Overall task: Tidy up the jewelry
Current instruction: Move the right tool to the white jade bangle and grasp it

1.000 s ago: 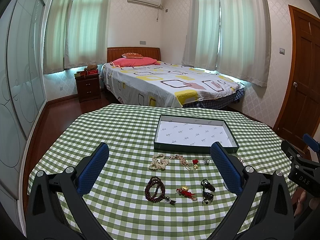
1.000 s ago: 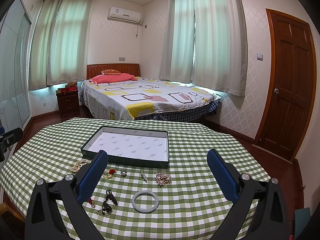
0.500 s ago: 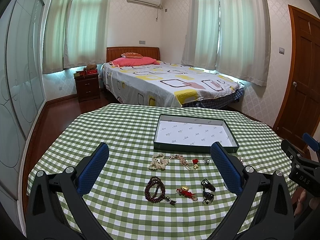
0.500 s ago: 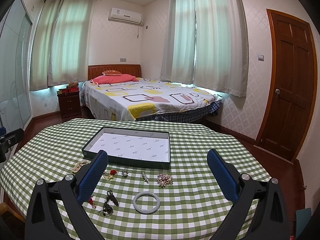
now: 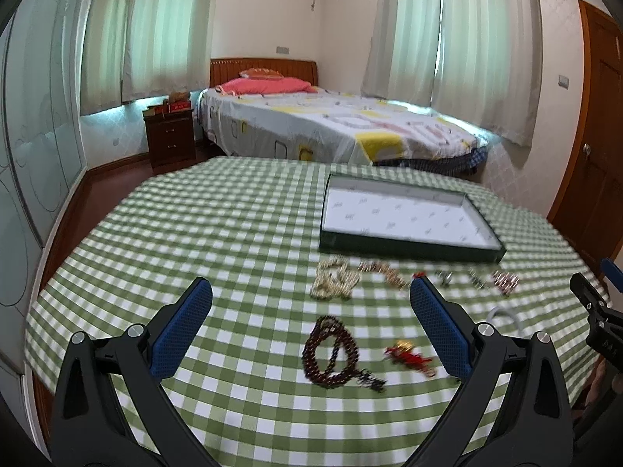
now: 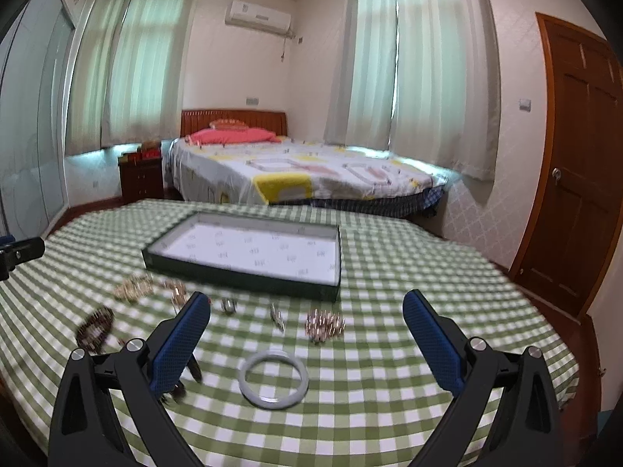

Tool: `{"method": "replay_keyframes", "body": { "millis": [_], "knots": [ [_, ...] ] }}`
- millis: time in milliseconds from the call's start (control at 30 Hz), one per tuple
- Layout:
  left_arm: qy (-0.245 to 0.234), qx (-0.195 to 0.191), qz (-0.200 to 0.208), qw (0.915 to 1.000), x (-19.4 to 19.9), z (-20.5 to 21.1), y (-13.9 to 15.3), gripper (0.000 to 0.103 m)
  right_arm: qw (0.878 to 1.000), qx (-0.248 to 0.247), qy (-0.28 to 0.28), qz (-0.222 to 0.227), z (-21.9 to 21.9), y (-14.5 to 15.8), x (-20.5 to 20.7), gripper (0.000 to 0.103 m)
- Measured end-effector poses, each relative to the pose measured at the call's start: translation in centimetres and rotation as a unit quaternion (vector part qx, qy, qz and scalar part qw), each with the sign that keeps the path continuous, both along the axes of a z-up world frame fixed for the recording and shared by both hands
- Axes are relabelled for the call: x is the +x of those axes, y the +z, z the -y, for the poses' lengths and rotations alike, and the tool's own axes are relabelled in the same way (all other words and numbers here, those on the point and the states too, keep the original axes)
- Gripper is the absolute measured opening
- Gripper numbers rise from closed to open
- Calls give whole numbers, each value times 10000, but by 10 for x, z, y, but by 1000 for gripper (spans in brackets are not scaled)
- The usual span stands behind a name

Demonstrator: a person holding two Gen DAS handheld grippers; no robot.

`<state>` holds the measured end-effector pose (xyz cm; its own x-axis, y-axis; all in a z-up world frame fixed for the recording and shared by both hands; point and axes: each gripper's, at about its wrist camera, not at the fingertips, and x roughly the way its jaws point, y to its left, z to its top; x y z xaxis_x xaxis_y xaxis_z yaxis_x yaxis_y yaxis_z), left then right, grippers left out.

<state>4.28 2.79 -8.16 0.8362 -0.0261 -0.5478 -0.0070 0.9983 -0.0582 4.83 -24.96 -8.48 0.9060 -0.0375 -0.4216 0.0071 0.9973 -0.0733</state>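
The left tongs [image 5: 307, 307] hang above the bench [image 5: 233, 233] with their blue pads spread wide and nothing between them. The right tongs [image 6: 306, 309] are likewise wide open and empty, also above the bench, which wears a green-and-white checked cloth.

The tray [image 5: 405, 220], dark green outside with a white printed lining, sits flat on the bench and holds nothing; in the right wrist view the tray [image 6: 249, 257] lies beyond the tongs. All the jewelry lies on the cloth on the near side of the tray. Just in front of the tray's near wall is a row: a pale bead necklace [image 5: 335, 282] off the tray's left corner, then a gold chain [image 5: 383, 272], a small silver ring [image 5: 444, 278], a small clip [image 5: 478, 279] and a pearl cluster [image 5: 505, 281] off the right corner. Nearer the camera than that row, further from the tray, lie a dark bead bracelet [image 5: 331, 350] and a red tassel charm [image 5: 409, 355] beside it.

In the right wrist view a pale bangle [image 6: 273, 379] lies flat, well in front of the tray, between the right tongs' pads in the frame, with the pearl cluster [image 6: 325, 325] between it and the tray. Both views are somewhat blurred, so finer details of the pieces cannot be told.

A bed [image 6: 296, 171] stands beyond the tray.
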Motion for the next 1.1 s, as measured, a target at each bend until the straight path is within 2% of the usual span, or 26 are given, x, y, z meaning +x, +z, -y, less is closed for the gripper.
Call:
{"method": "replay_keyframes", "body": {
  "millis": [267,500,567,700,1100],
  "knots": [
    [-174,77,-807,9966,34,6,-61,98,9981,21,122,-604,-1,-44,20,97],
    [-135,0,-1432,9896,56,7,-97,87,9953,87,130,-954,0,-68,33,97],
    [-153,-18,-1512,9884,59,8,-103,87,9948,113,110,-1006,1,-72,35,97],
    [-173,330,-1423,9891,60,17,-107,88,9935,161,92,-1124,2,-77,41,97],
    [-147,311,-1359,9901,63,18,-108,90,9896,95,98,-1434,-4,-87,58,97]
  ]
}}
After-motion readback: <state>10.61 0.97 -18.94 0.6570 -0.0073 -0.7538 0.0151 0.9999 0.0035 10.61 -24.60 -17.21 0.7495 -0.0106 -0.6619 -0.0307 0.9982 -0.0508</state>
